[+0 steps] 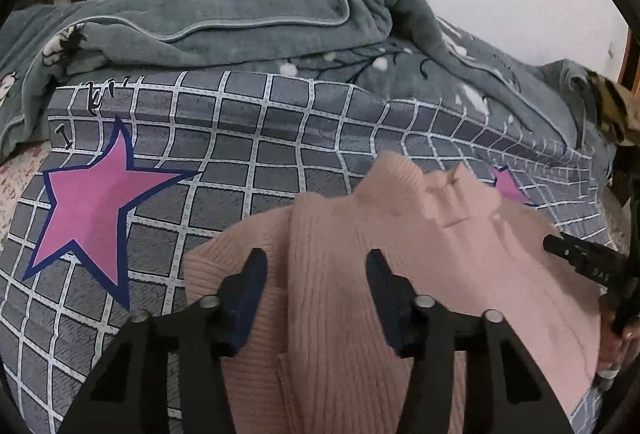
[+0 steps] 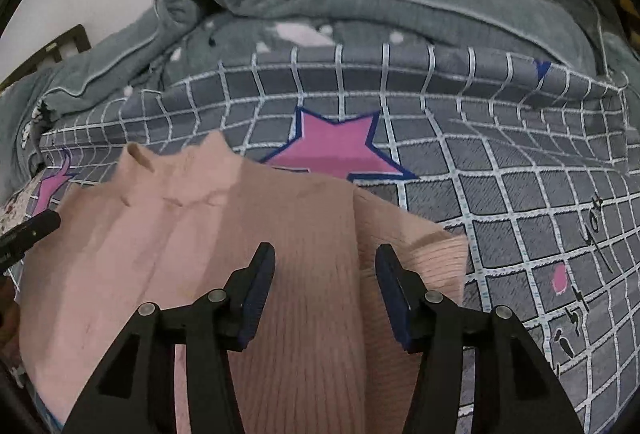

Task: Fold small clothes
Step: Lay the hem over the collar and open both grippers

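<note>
Both sleeves look folded in on the pink sweater (image 1: 400, 234); left gripper (image 1: 316, 294) and right gripper (image 2: 326, 290) hover with jaws spread; next, pinch the near hem, fold toward the far collar.

We see a pink ribbed-knit sweater (image 1: 340, 274) on a smooth printed cotton-like sheet (image 1: 240, 162); at twelve o'clock, a fuzzy grey fleece blanket (image 1: 280, 26); matt black plastic fingers (image 1: 244, 286).

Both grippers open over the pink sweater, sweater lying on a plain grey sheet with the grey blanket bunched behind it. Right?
Not quite: the sheet isn't plain. It is grey with a white grid and pink stars, as the right wrist view shows. The rest holds: the left gripper and right gripper are both open over the pink sweater, and the grey blanket is bunched behind it.
</note>
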A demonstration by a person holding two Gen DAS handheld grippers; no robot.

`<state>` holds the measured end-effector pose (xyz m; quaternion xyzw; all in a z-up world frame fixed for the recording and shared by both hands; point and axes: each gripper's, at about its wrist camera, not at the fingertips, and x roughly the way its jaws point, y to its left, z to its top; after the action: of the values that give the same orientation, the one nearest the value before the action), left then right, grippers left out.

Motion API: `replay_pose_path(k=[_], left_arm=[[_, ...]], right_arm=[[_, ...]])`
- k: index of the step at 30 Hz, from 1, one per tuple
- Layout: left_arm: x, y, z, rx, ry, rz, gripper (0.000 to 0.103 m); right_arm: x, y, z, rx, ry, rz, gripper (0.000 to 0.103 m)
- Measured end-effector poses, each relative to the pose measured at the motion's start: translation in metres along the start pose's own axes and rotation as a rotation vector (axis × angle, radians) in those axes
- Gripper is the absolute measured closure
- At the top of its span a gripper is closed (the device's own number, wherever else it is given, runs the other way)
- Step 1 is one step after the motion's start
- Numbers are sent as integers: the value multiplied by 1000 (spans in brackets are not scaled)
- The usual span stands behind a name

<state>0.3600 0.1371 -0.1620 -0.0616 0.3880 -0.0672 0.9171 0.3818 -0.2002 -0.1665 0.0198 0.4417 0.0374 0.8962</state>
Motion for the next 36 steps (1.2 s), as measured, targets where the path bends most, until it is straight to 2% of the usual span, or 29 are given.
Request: replay_pose_path(k=[1,2,3,4,5,6,8,11,13,15,17,19,21,23,25,29,30,31,33,36], left_arm=[[3,1,0,-3,11,4,72],[7,3,0,-15,29,6,90],[8,5,0,-25,40,0,96],[6,8,0,-40,31,-14,96],[0,12,1,-62,-8,-25,96],[-13,17,2,-84,-71,-47,96],[-29,20,6,-91,-129,-68,96],[-27,18,8,-67,-112,-11,96],[-14,17,4,-55,-58,36,96],[-2,19,-1,-62,-11,47,95],[4,20,-3,-65,16,61,93],[5,20,-5,-62,22,66,92],[5,18,-6,-51,22,75,91],[6,16,-6,-36,26,82,90],[5,13,-5,-23,29,84,86],[-2,9,-7,-18,31,64,72],[-6,7,-9,-13,25,63,67],[-11,4,-11,-8,21,70,64],[-20,-4,-16,12,14,90,53],[-35,-14,-24,34,6,120,50]], right_arm=[[3,0,1,-1,16,-2,63],[9,0,2,-2,43,1,72],[11,1,2,-2,55,4,91],[13,1,2,-2,63,9,97],[11,2,3,-4,56,14,97],[3,3,4,-12,22,10,98],[-17,10,8,-53,-71,0,98],[-30,10,16,-59,-119,7,98],[-19,7,18,-54,-82,-18,98],[4,5,14,-53,-8,-40,98],[21,4,9,-53,54,-49,97],[17,4,11,-54,31,-69,92],[18,4,9,-59,35,-81,91],[16,4,9,-63,39,-71,85],[14,3,10,-60,41,-64,74],[-7,-1,10,-73,2,-59,64],[-13,-1,8,-76,-12,-59,56],[-23,-3,4,-76,-30,-56,53],[-39,-5,-5,-75,-54,-51,52],[-63,-9,-21,-90,-67,-65,52]])
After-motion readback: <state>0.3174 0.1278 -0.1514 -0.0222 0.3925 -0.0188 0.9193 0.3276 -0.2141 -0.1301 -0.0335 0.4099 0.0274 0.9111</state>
